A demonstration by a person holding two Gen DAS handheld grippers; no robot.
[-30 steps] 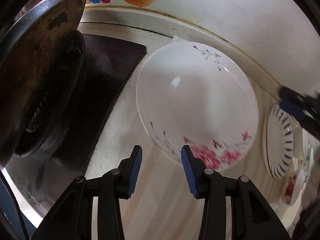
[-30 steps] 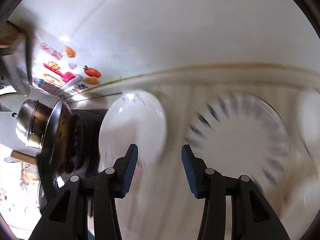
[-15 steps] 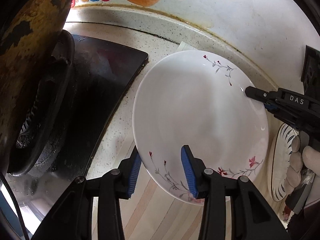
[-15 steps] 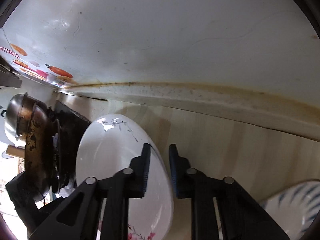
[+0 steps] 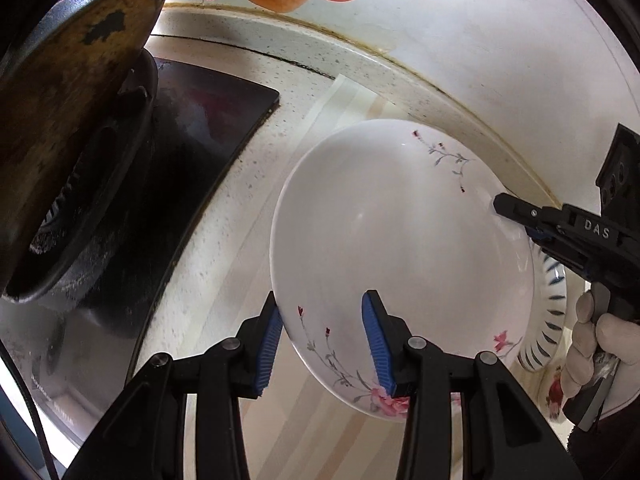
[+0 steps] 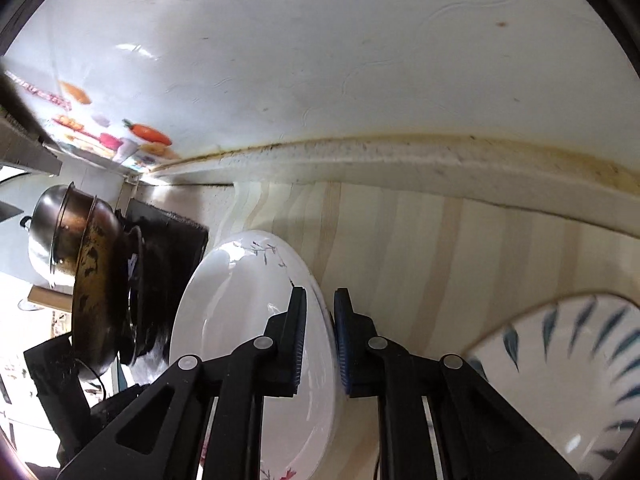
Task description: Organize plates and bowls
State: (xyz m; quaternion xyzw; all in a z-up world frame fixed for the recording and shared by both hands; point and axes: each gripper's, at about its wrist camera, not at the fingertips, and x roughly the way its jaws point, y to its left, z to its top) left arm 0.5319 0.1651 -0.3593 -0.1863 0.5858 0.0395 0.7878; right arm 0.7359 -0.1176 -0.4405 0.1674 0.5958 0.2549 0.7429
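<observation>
A large white plate with pink flowers (image 5: 400,240) is tilted above the striped counter mat, and its right edge overlaps a blue-striped plate (image 5: 554,300). My right gripper (image 6: 320,340) is shut on the floral plate's (image 6: 240,320) rim, one pad on each face. The left wrist view shows that gripper's tip (image 5: 508,208) on the plate's far right rim. My left gripper (image 5: 320,344) straddles the near left rim. One pad sits at the rim's outer edge and the other over the inner face. A wide gap shows between them.
A blackened pan (image 5: 72,100) sits tilted on the dark stove (image 5: 200,120) to the left. The stained wall seam (image 6: 400,152) runs behind the counter. A gloved hand (image 5: 592,336) holds the right gripper's handle. A small dish with a red motif (image 5: 554,392) lies below the striped plate (image 6: 560,360).
My right gripper came down and closed on the floral plate's rim. The plate's near rim slid between my left fingers. The plate shifted away from the wall and over the striped plate.
</observation>
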